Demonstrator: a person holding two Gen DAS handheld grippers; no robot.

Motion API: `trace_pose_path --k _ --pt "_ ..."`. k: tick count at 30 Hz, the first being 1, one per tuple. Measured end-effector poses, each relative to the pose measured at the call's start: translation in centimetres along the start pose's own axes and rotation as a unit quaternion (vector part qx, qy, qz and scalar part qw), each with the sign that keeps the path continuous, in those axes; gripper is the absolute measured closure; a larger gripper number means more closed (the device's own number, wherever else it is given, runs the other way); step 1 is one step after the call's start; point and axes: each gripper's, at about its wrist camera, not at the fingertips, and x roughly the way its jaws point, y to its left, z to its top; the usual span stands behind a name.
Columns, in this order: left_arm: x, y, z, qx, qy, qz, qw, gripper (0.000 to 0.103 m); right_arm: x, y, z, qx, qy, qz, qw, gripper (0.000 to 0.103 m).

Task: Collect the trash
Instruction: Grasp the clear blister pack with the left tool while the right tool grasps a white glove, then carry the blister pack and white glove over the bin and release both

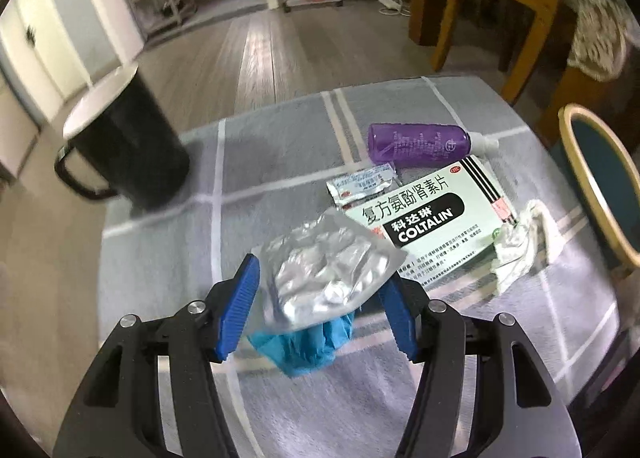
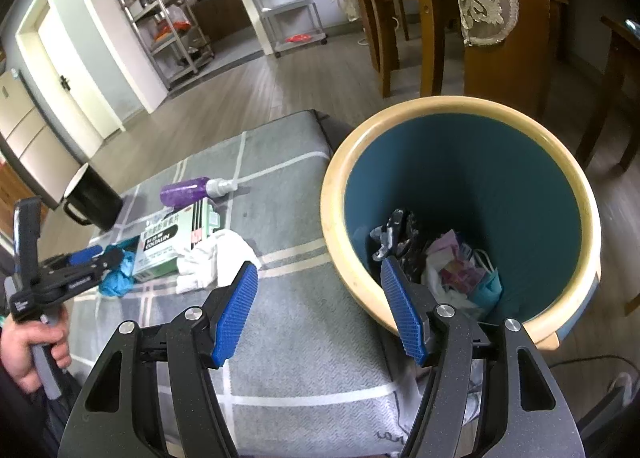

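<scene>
Foil [image 1: 324, 270], a crumpled blister sheet, is seen between the blue pads of the left hand-held gripper [image 1: 320, 298]; the jaws are set about halfway and appear to pinch its edges, the sheet being tilted above a blue glove [image 1: 308, 350] on the desk [image 1: 280, 146]. The sheet's long axis runs from about 7 o'clock to 1 o'clock in the left wrist view, slantwise to the line between the pads, so the hold is judged light.

The right hand-held gripper [image 2: 318, 298] is held partly open and empty, over the desk edge beside the bin [image 2: 340, 162].

From the left gripper, the bin rim [image 1: 580, 162] lies at about 2 o'clock, beyond the box [image 1: 432, 214] and the tissue [image 1: 516, 242]. The coming carry is judged to run that way, across the box. The left hand [image 2: 32, 346] alone has the foil; the right is nearer the bin.

Left on the desk are a purple bottle [image 1: 420, 142] at 12 o'clock, a sachet [image 1: 360, 184] and a black mug [image 1: 128, 138] at 10 o'clock.
</scene>
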Motion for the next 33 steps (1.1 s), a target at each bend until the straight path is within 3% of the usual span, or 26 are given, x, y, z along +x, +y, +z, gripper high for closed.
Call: trace_pose_path --k 4,6,8,9,14,22,25,30,33 --pt "0.1 -1.1 0.3 0.039 -0.009 0.013 0.9991 0.044 0.5 0.5 -0.2 -0.006 0.007 0.01 1.0 0.037" --pt "0.1 -1.4 0.4 0.049 -0.014 0.013 0.9986 0.053 0.9 1.3 -0.2 -0.018 0.011 0.02 1.0 0.037" --pt "-0.1 -1.5 0.5 0.054 -0.016 0.013 0.9983 0.071 1.3 2.0 -0.3 -0.03 0.014 0.028 0.999 0.037" --pt "-0.2 -1.5 0.5 0.053 -0.019 0.012 0.9983 0.073 1.5 2.4 -0.4 -0.037 0.017 0.035 0.999 0.037" --pt "-1.3 -0.8 0.8 0.035 -0.043 0.015 0.9983 0.086 3.4 4.5 -0.4 -0.064 0.035 0.059 0.996 0.037" --pt "-2.5 1.6 1.0 -0.018 -0.079 0.012 0.9966 0.094 7.0 7.0 0.2 -0.097 0.064 0.063 0.991 0.047" --pt "-3.2 2.9 1.1 -0.054 -0.102 -0.004 0.9933 0.095 8.4 7.6 0.1 -0.106 0.08 0.059 0.989 0.053" --pt "-4.0 4.7 1.0 -0.108 -0.123 -0.025 0.9862 0.095 9.6 7.3 -0.6 -0.109 0.099 0.056 0.988 0.092" --pt "-4.4 5.4 0.8 -0.13 -0.128 -0.034 0.9826 0.095 9.2 6.8 -0.7 -0.099 0.105 0.065 0.987 0.095"
